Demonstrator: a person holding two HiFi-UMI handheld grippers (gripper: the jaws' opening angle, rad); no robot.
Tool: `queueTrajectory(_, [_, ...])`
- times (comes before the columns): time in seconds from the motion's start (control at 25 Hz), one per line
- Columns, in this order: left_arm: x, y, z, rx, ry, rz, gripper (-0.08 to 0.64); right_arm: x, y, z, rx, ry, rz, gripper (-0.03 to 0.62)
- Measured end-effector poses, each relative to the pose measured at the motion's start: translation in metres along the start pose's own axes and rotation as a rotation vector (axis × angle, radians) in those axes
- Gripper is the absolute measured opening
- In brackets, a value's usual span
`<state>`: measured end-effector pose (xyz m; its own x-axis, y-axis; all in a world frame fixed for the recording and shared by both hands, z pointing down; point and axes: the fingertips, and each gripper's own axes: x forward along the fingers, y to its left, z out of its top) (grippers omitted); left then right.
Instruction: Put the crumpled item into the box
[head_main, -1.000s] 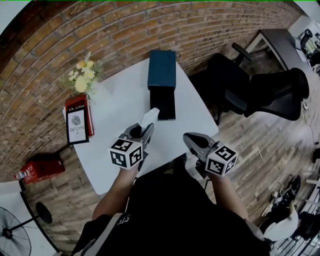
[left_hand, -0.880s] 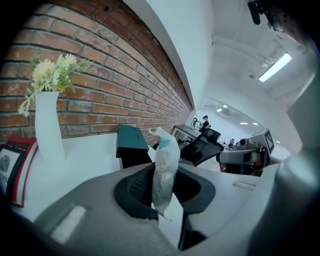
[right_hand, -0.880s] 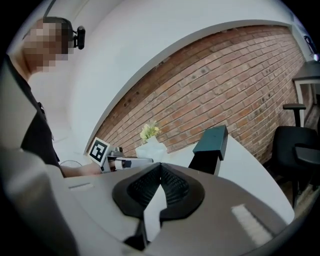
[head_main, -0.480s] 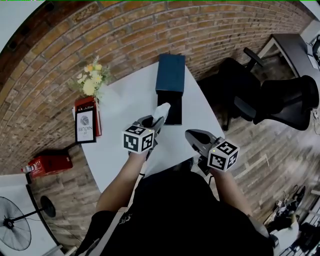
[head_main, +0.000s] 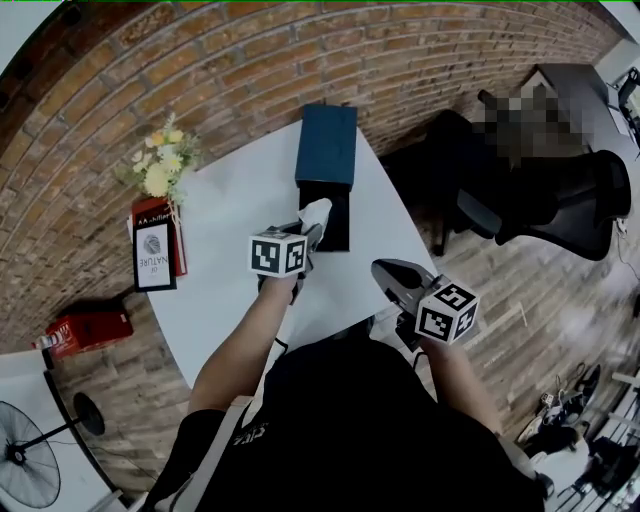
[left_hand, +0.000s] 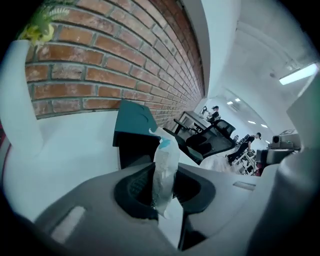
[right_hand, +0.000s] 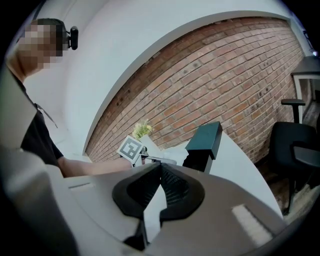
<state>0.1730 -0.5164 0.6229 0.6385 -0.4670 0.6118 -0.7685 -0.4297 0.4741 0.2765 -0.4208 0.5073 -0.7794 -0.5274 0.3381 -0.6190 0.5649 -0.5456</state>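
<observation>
From my head, looking down, my left tongs (head_main: 310, 232) reach out over the white table (head_main: 230, 220) and pinch the crumpled paper (head_main: 317, 212). The paper sticks up from the tips, right at the near edge of the dark blue box (head_main: 327, 145) (its lid stands up at the back and the inside looks black). My right tongs (head_main: 392, 272) hang back near my tummy, at the table's near edge, well apart from the box. In the left gripper view, the two jaws squeeze the paper (left_hand: 165, 170) in the middle. It pokes up tall and white, and the box (left_hand: 132, 132) sits just behind it on the table. In the right gripper view, my right tongs (right_hand: 159, 187) are closed with nothing in them, and the box (right_hand: 205, 142) is farther off by the brick wall (right_hand: 225, 75).
</observation>
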Motion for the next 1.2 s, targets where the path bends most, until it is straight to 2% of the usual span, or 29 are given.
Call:
queueTrajectory(0.32, [0.029, 0.008, -0.007, -0.015, 0.079, 0.033, 0.072, -0.026, -0.023, -0.003, 0.033, -0.013, -0.046, 0.0])
queueTrajectory(0.48, [0.04, 0.01, -0.008, -0.056, 0.08, 0.039, 0.075, -0.036, -0.03, -0.003, 0.041, -0.025, -0.051, 0.0])
queueTrajectory(0.88, [0.036, 0.017, -0.011, -0.085, 0.084, 0.092, 0.112, -0.047, -0.035, -0.003, 0.046, -0.038, -0.048, 0.0])
queueTrajectory(1.04, [0.023, 0.029, -0.005, -0.084, 0.044, 0.159, 0.143, -0.043, -0.032, 0.0, 0.038, -0.033, -0.027, 0.0])
queueTrajectory(1.2, [0.003, 0.031, 0.007, -0.044, -0.012, 0.198, 0.147, -0.04, -0.027, 0.001, 0.029, -0.032, -0.003, 0.0])
